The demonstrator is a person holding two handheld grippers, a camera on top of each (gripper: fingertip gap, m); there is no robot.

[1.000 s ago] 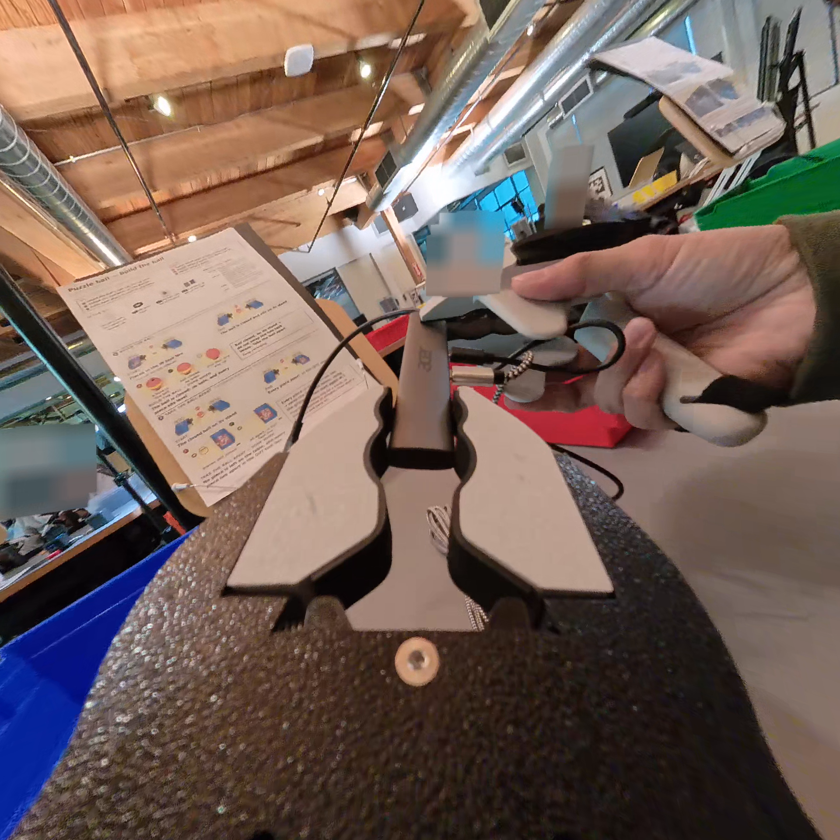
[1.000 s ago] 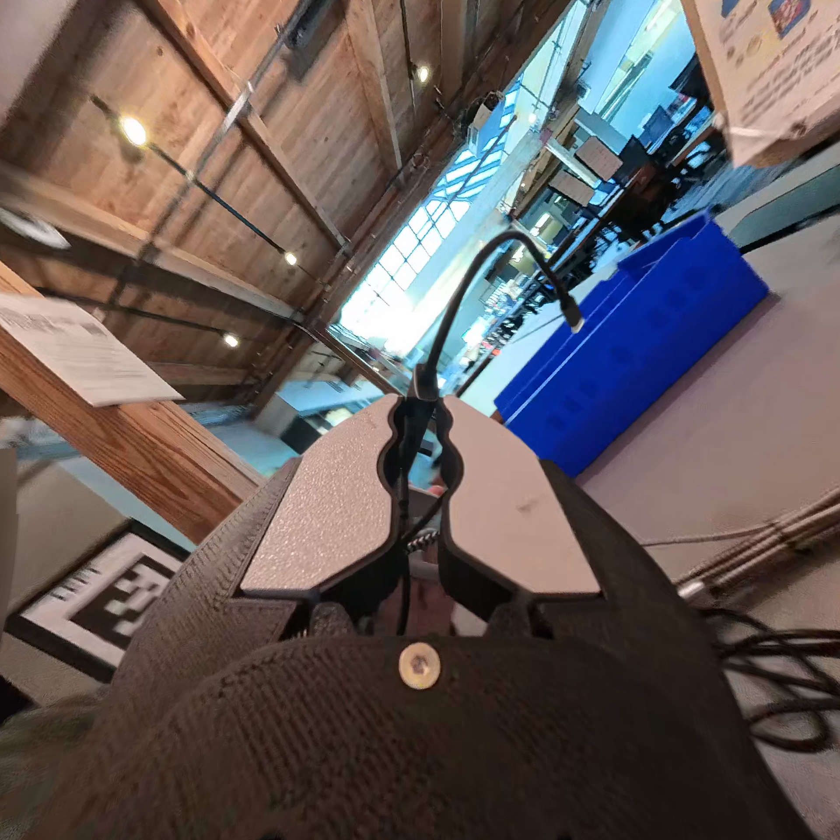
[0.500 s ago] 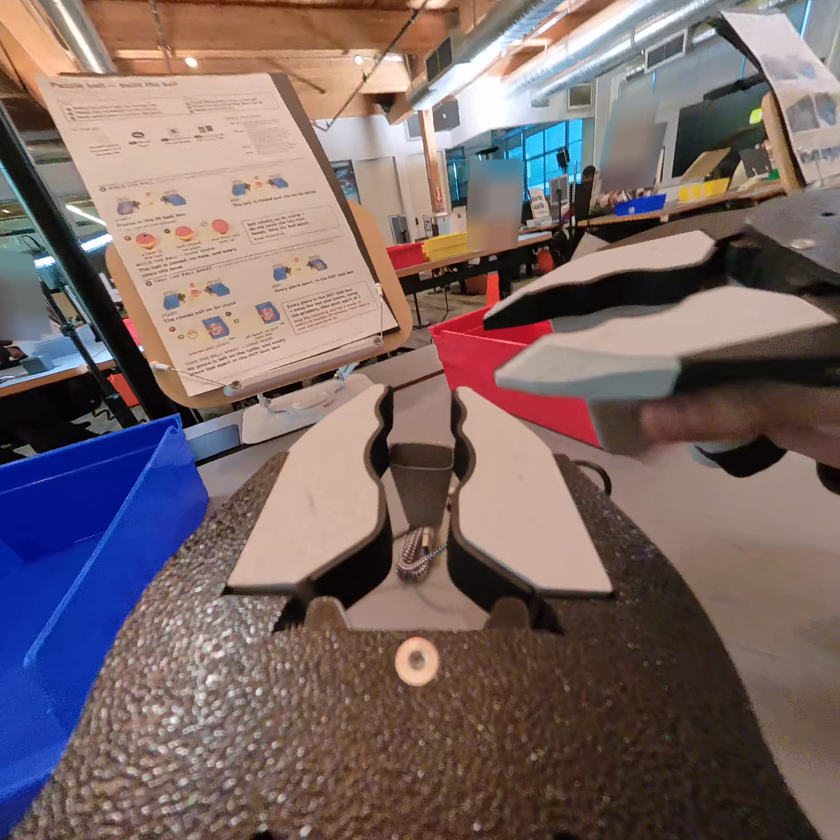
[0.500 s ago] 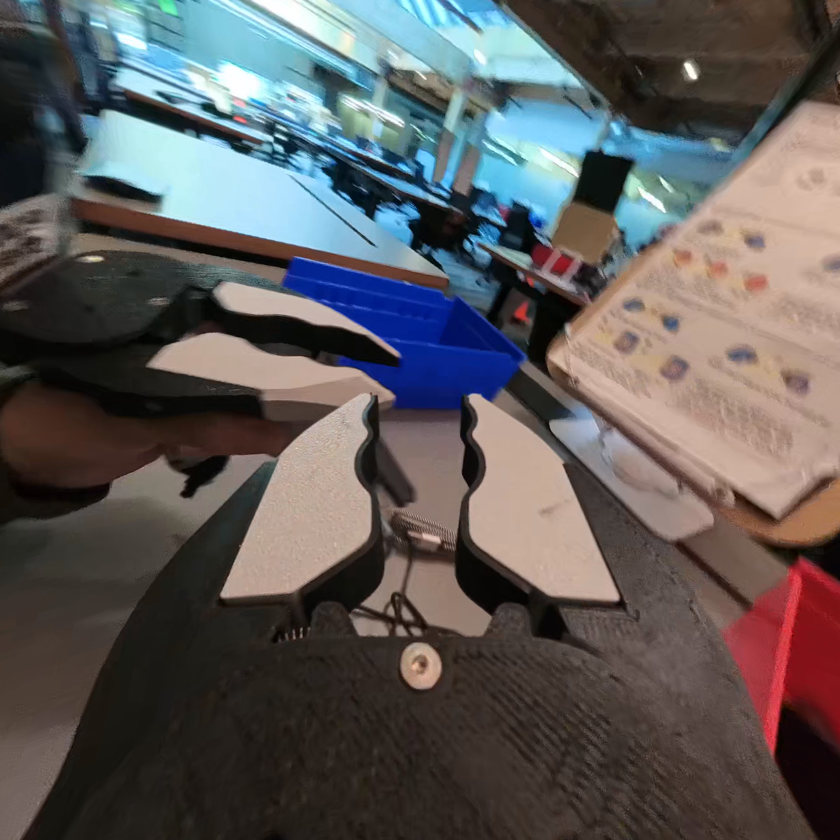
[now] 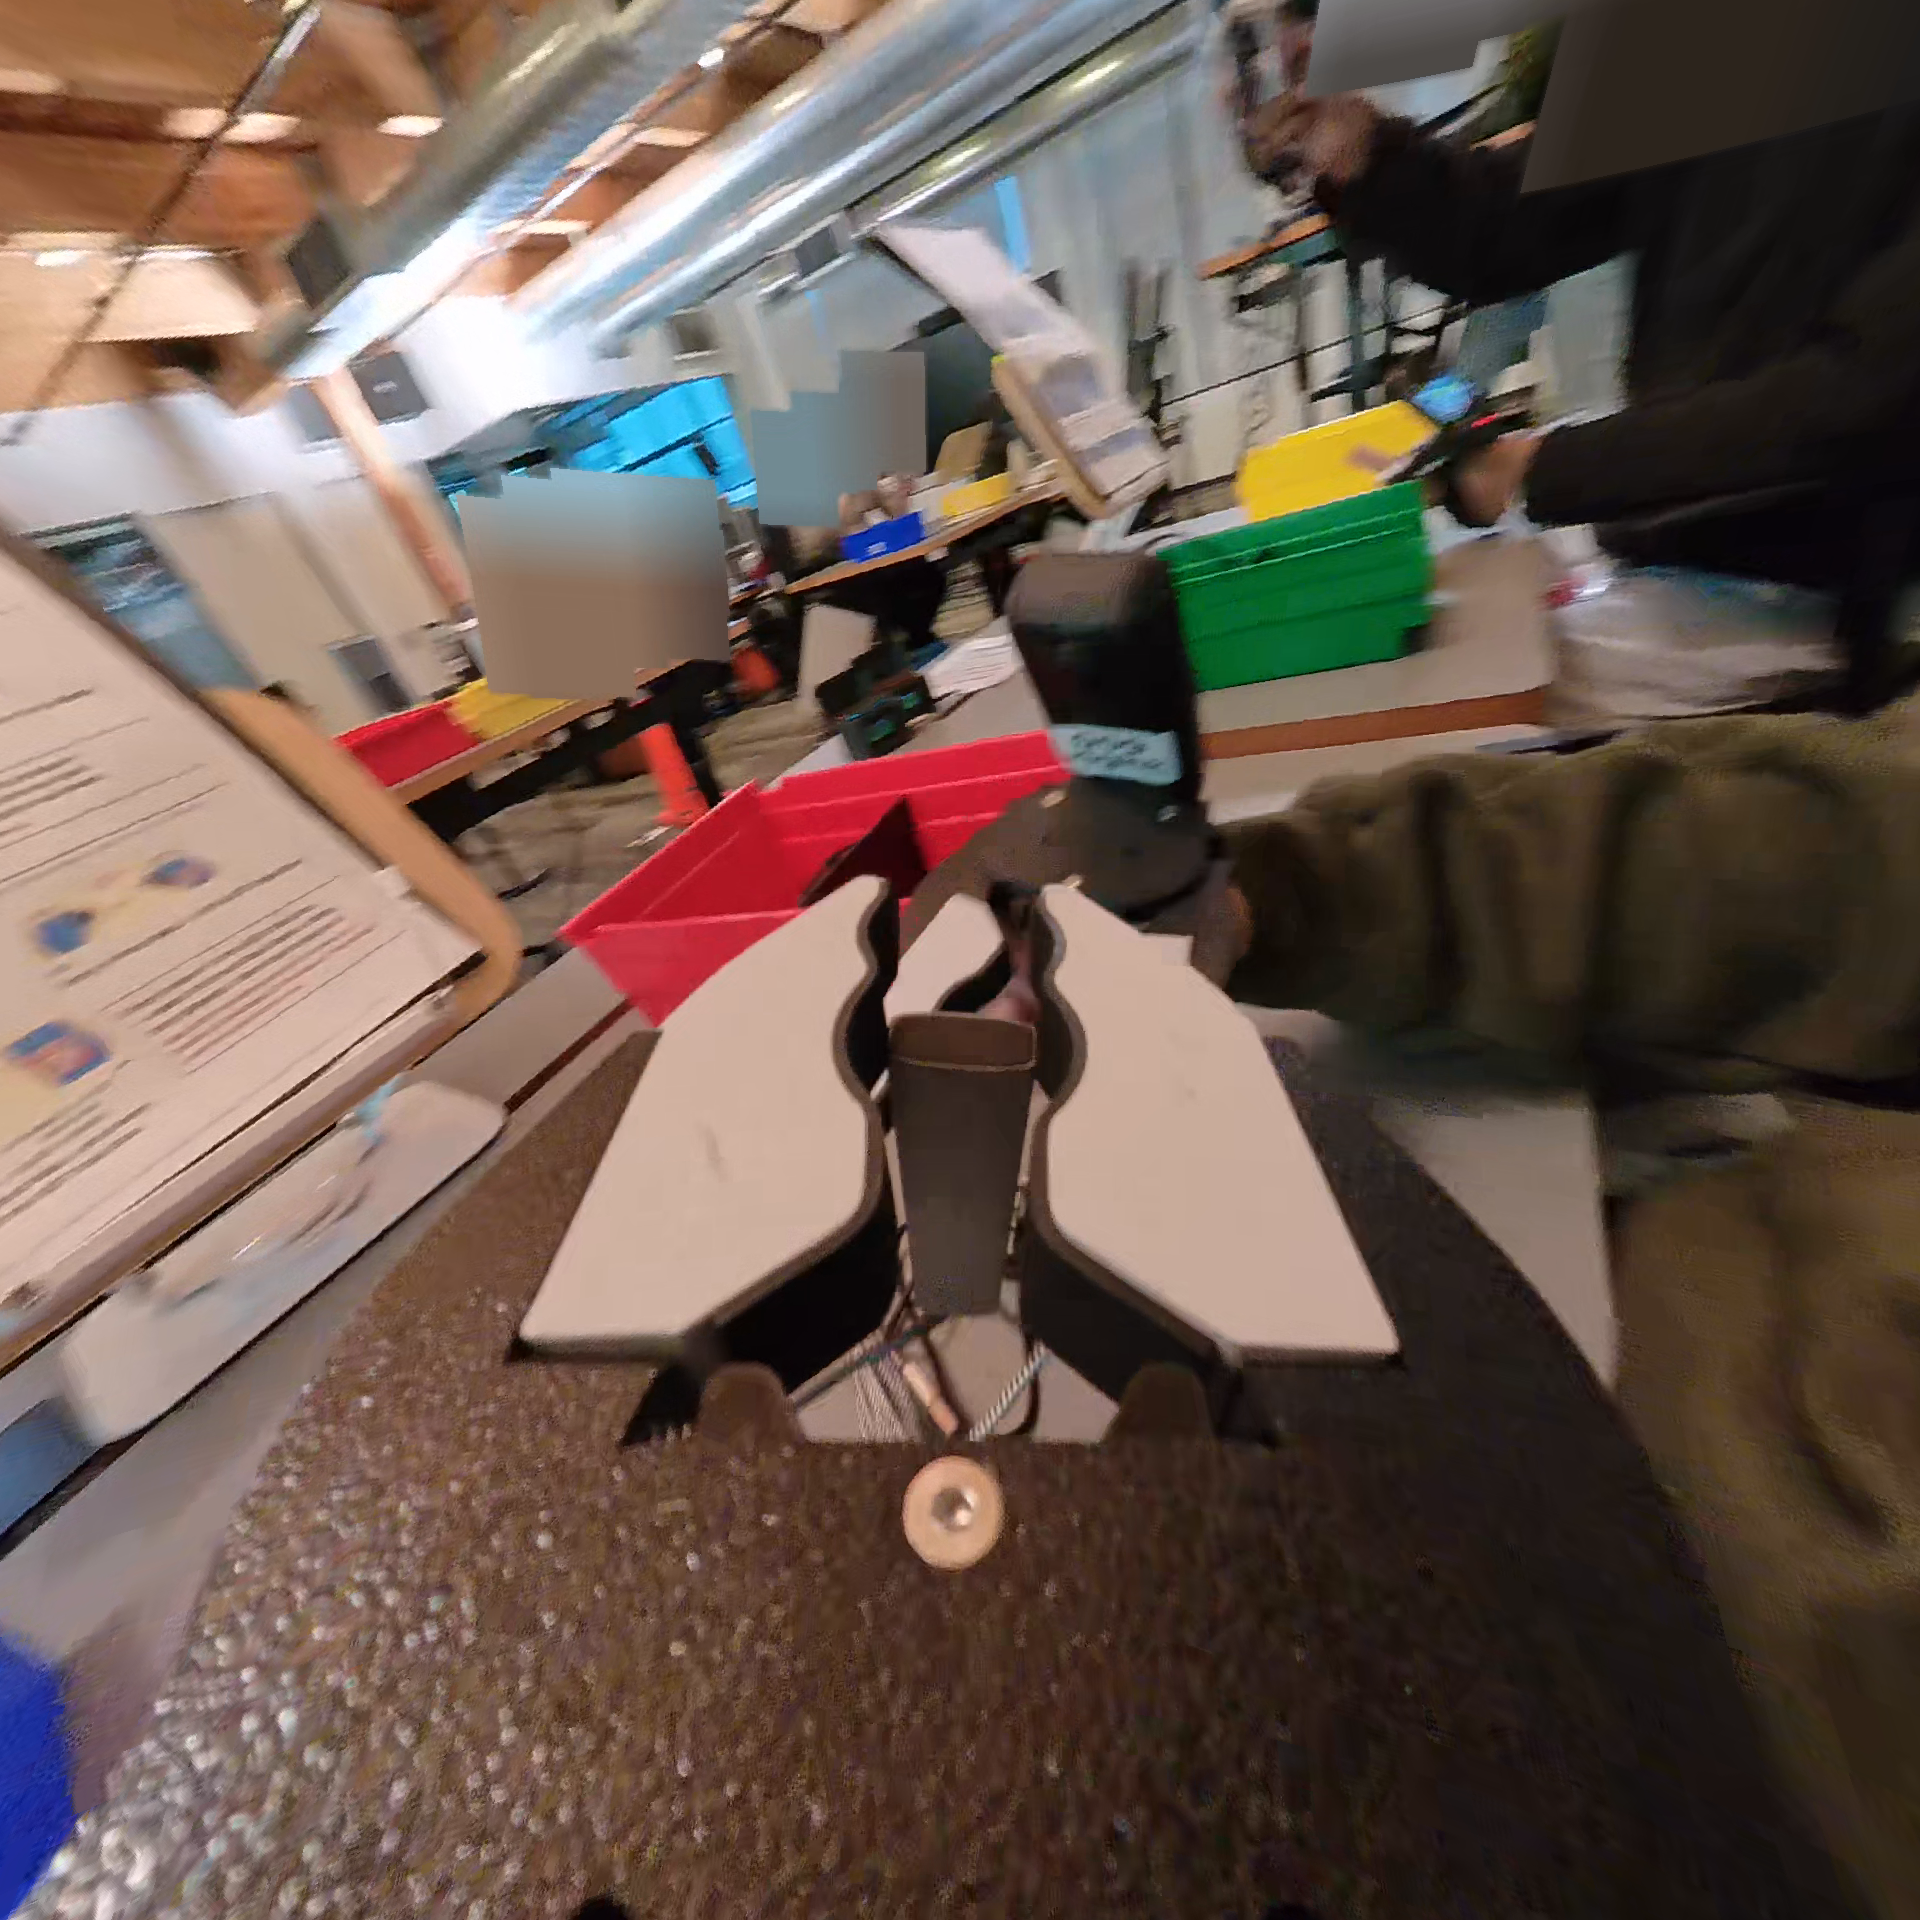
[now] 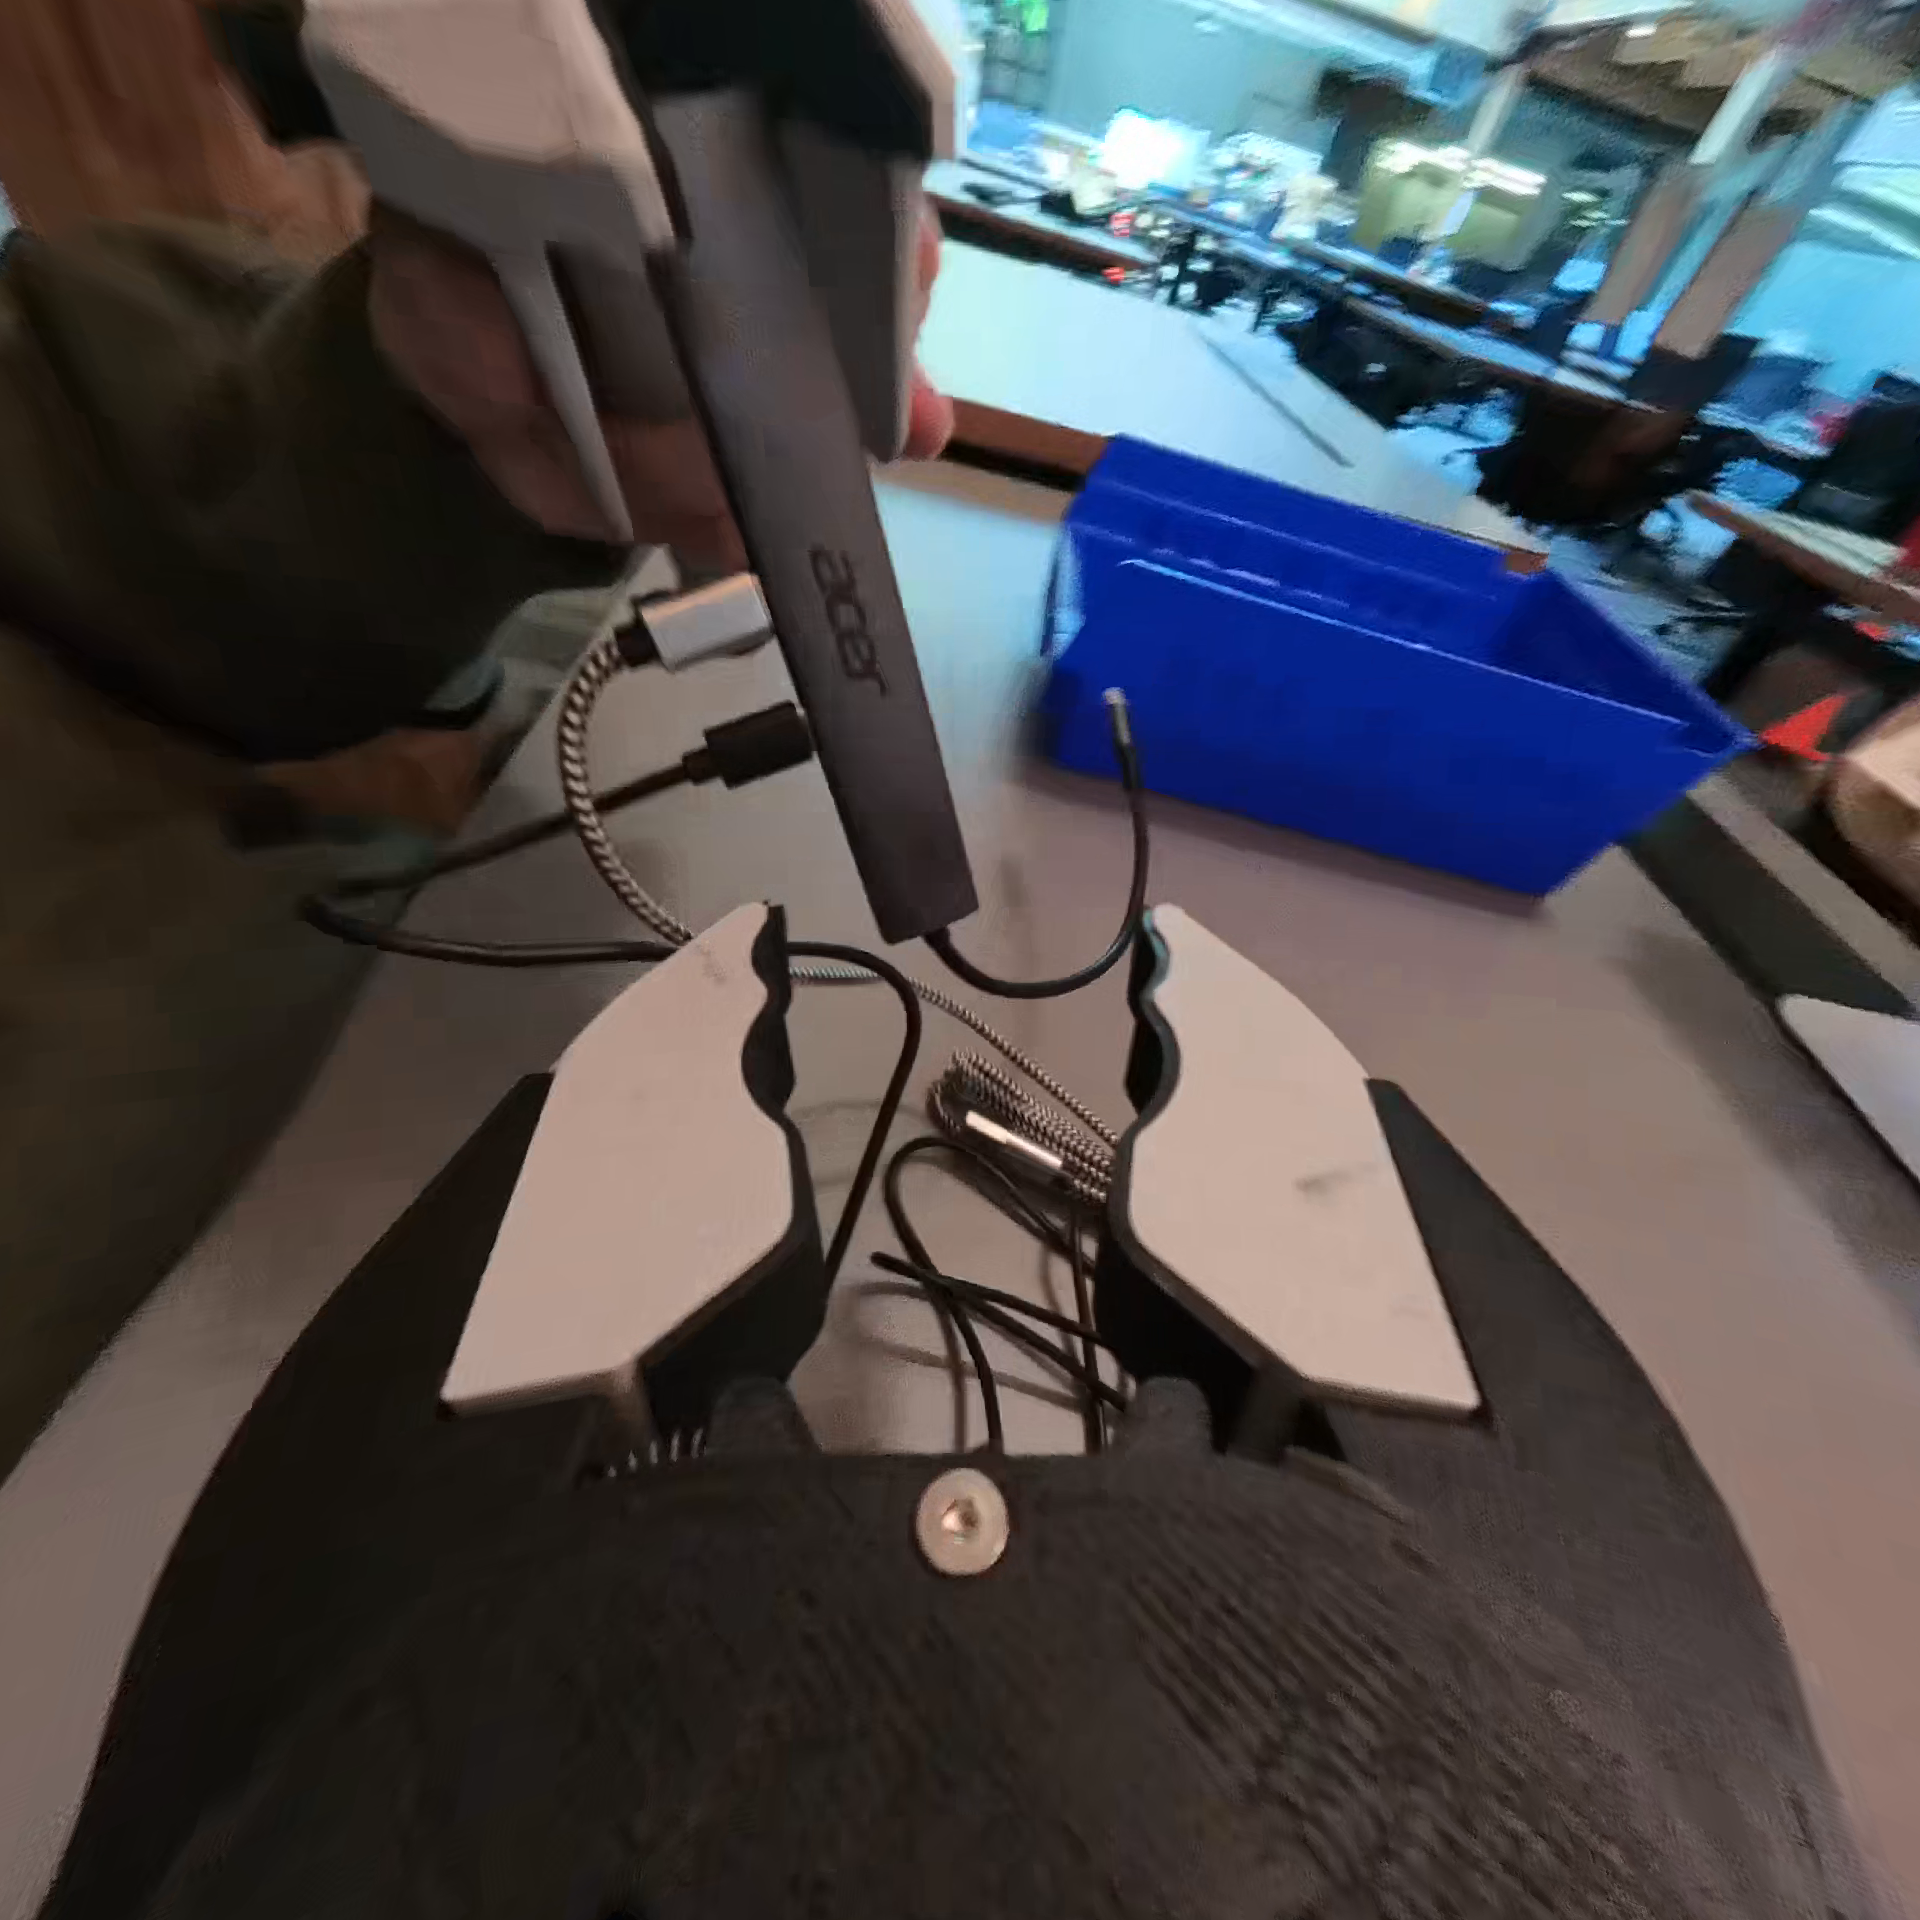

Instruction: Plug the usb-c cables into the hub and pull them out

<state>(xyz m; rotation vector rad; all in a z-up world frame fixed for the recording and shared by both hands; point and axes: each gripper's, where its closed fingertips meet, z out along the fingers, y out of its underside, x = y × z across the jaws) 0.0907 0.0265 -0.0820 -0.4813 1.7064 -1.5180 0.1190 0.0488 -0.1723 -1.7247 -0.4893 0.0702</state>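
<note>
Right wrist view: the grey USB hub (image 6: 821,582) is held up at upper left, pinched by the left gripper (image 6: 717,114), with a braided cable (image 6: 603,821) and a black cable (image 6: 748,743) plugged into its side. The right gripper (image 6: 961,925) is spread wide below it, gripping nothing. Loose cable coils are seen on the grey table (image 6: 1351,987) at centre.

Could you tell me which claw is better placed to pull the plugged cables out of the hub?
Right. The left claw is shut on the hub; the right claw is open, empty, just below the braided cable.
</note>
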